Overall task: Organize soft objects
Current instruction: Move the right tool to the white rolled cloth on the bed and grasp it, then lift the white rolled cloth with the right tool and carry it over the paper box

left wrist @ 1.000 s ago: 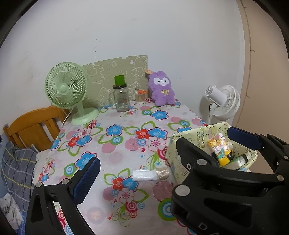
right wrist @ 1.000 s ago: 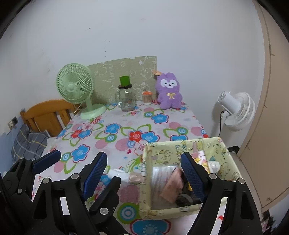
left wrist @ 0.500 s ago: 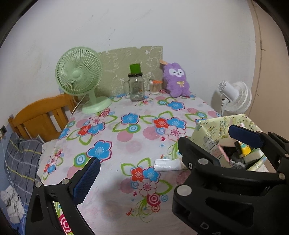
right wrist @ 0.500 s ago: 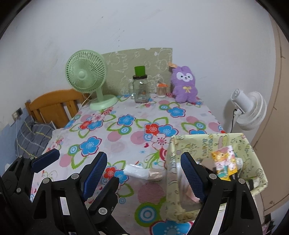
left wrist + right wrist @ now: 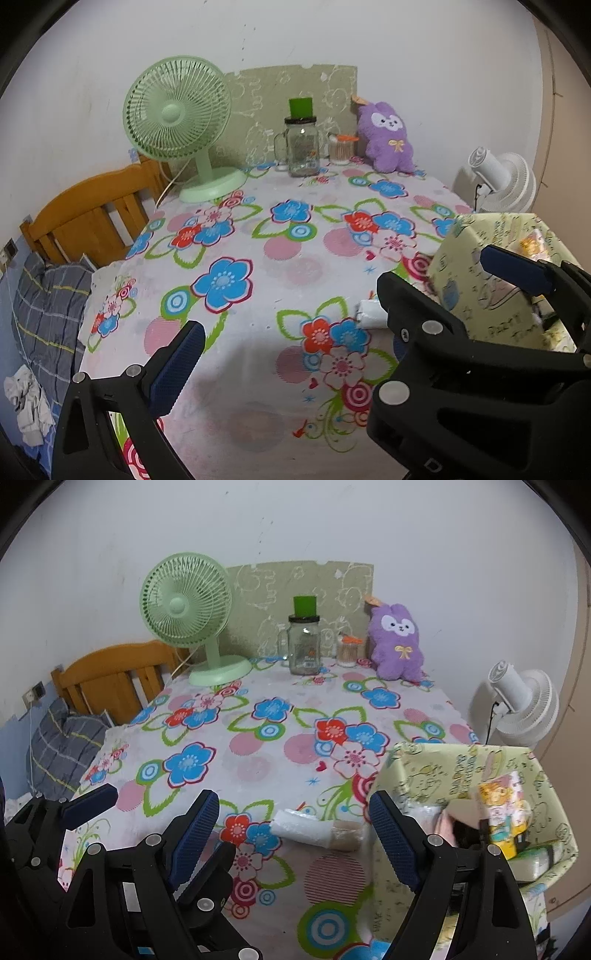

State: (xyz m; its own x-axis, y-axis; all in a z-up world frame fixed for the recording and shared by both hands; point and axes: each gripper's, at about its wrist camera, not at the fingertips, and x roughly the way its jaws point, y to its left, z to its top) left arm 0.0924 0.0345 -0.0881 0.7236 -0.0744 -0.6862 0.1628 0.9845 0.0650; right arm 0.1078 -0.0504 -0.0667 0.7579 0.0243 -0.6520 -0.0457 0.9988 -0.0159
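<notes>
Left gripper point(image 5: 340, 306) spread, empty. Right gripper point(image 5: 291, 834) spread too, wrapped roll point(image 5: 317, 832) between its fingers at 12 o'clock, touching box point(image 5: 458, 760) (3 o'clock). Should close mid-roll, gently, w/o crushing.

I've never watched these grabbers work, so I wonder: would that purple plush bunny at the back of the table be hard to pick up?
Probably not. The purple plush bunny looks fluffy and stuffed, so it should squash and give under the fingers rather than slip. It likely weighs little for its bulk. It sits upright against the wall beside the small jar, so a push might topple it.
</notes>
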